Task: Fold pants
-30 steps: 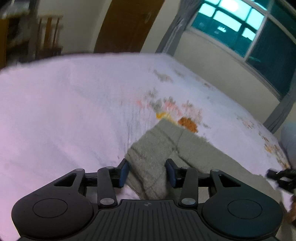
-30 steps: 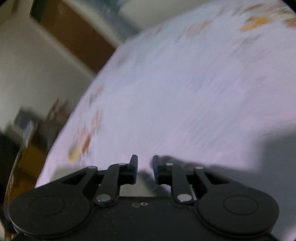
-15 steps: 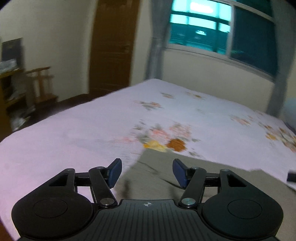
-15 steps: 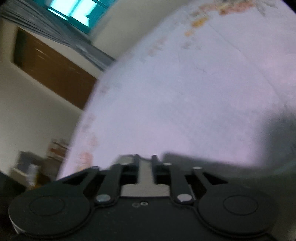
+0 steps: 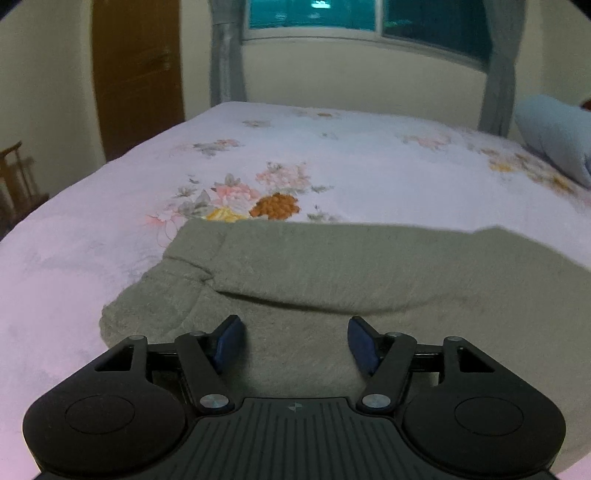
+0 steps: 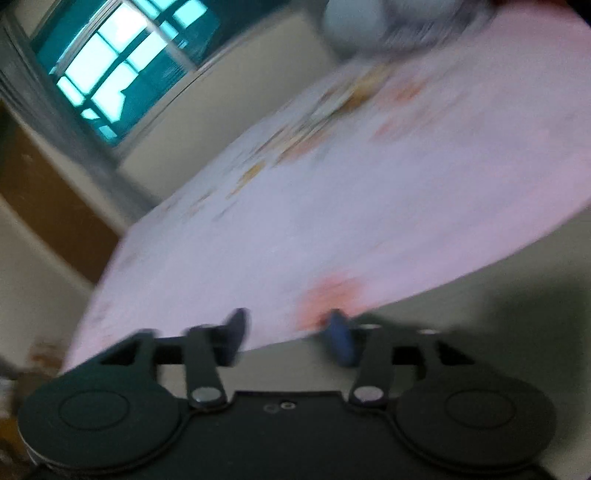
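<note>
Grey-green fleece pants (image 5: 369, 273) are spread flat on the near part of the bed (image 5: 332, 162), folded lengthwise, with one end to the left. The left hand-held gripper (image 5: 293, 341) is held over them with its blue pads well apart; nothing is pinched, and its jaws have just been opening. A second ago the cloth was bunched up between those pads. The right hand-held gripper (image 6: 286, 338) is seen in a blurred view, also spread after just opening, with nothing between the pads; earlier they were nearly together. The bed is covered by a pale pink sheet printed with flowers. A blue pillow (image 5: 554, 140) lies at the far right. A window (image 5: 362, 22), grey curtains (image 5: 227, 55) and a brown door (image 5: 138, 74) are seen beyond.
</note>
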Demonstrator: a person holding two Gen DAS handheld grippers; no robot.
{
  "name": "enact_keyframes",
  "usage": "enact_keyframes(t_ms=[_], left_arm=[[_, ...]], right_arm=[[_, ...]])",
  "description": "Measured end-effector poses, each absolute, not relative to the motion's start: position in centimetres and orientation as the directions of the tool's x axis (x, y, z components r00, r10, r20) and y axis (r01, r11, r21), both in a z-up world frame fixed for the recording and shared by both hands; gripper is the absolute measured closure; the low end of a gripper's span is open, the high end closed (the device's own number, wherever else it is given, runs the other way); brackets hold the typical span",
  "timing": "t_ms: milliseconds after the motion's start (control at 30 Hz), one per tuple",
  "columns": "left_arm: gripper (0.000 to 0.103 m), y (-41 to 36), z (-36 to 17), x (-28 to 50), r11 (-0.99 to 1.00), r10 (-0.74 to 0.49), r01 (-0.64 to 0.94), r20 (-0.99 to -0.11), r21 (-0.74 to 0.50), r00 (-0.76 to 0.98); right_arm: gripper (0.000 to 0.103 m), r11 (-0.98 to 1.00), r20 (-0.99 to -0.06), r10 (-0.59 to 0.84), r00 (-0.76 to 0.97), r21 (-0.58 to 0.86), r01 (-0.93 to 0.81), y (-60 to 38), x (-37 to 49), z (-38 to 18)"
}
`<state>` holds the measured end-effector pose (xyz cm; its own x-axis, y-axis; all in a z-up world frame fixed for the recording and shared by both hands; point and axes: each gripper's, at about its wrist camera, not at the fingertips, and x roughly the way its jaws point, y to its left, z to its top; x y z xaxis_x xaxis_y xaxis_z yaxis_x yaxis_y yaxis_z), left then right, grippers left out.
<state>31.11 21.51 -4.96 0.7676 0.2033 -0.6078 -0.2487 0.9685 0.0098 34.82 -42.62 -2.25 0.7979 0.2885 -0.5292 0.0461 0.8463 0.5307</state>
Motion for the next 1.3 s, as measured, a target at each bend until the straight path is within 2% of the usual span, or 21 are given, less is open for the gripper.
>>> enact_keyframes(t_ms=[33, 133, 200, 267, 333, 533, 633, 833, 967, 1033, 1200, 1267, 1300], left_arm=[[0.036, 20.9, -4.4, 31.2, 0.968, 0.203, -0.251, -0.599, 0.004, 0.775], [0.023, 18.7, -3.6, 31.2, 0.968, 0.198, -0.250, -0.576, -0.011, 0.793], [0.020, 17.2, -3.2, 31.4, 0.971, 0.180, -0.238, -0.575, -0.026, 0.798], [0.019, 15.4, -3.0, 31.3, 0.976, 0.150, -0.214, -0.579, -0.042, 0.801], [0.019, 13.7, -3.1, 31.2, 0.981, 0.126, -0.189, -0.591, -0.046, 0.797], [0.019, 10.2, -4.2, 30.0, 0.985, 0.091, -0.162, -0.638, -0.054, 0.764], [0.019, 9.2, -4.9, 29.6, 0.984, 0.085, -0.168, -0.656, -0.065, 0.750], [0.019, 5.3, -4.4, 27.8, 0.989, 0.037, -0.120, -0.646, -0.085, 0.762], [0.019, 0.7, -4.1, 26.1, 0.985, -0.036, -0.076, -0.622, -0.153, 0.782], [0.019, -2.9, -4.5, 25.5, 0.984, -0.066, -0.053, -0.620, -0.172, 0.782], [0.019, -12.7, -5.2, 25.4, 0.981, -0.120, -0.003, -0.625, -0.192, 0.771], [0.011, -16.7, -5.8, 25.6, 0.989, -0.103, 0.006, -0.648, -0.151, 0.754], [0.004, -18.8, -6.1, 25.6, 0.995, -0.071, 0.011, -0.658, -0.096, 0.749]], right_arm=[[0.040, 0.854, -0.513, 0.235, 0.826, 0.515, 0.077, -44.8, 33.1, -1.8], [0.040, 0.840, -0.498, 0.114, 0.860, 0.510, 0.185, -50.3, 29.0, -2.2], [0.041, 0.784, -0.481, 0.083, 0.873, 0.572, 0.241, -53.1, 27.1, -3.2], [0.042, 0.708, -0.471, 0.049, 0.881, 0.639, 0.302, -55.6, 24.8, -4.6], [0.049, 0.640, -0.481, 0.037, 0.876, 0.685, 0.349, -57.2, 23.0, -6.4], [0.059, 0.441, -0.471, 0.083, 0.878, 0.808, 0.392, -60.5, 19.8, -10.8], [0.059, 0.359, -0.424, 0.127, 0.897, 0.862, 0.357, -59.9, 19.6, -11.6], [0.062, 0.395, -0.386, 0.153, 0.910, 0.867, 0.302, -58.1, 20.6, -11.6], [0.065, 0.425, -0.333, 0.147, 0.931, 0.871, 0.245, -56.8, 18.6, -12.2], [0.073, 0.412, -0.336, 0.131, 0.933, 0.874, 0.257, -56.9, 18.6, -12.4], [0.076, 0.448, -0.363, 0.109, 0.925, 0.849, 0.280, -56.6, 19.6, -11.6], [0.077, 0.471, -0.370, 0.113, 0.922, 0.837, 0.278, -56.5, 19.7, -11.5], [0.079, 0.487, -0.376, 0.115, 0.919, 0.828, 0.278, -56.6, 19.7, -11.4]])
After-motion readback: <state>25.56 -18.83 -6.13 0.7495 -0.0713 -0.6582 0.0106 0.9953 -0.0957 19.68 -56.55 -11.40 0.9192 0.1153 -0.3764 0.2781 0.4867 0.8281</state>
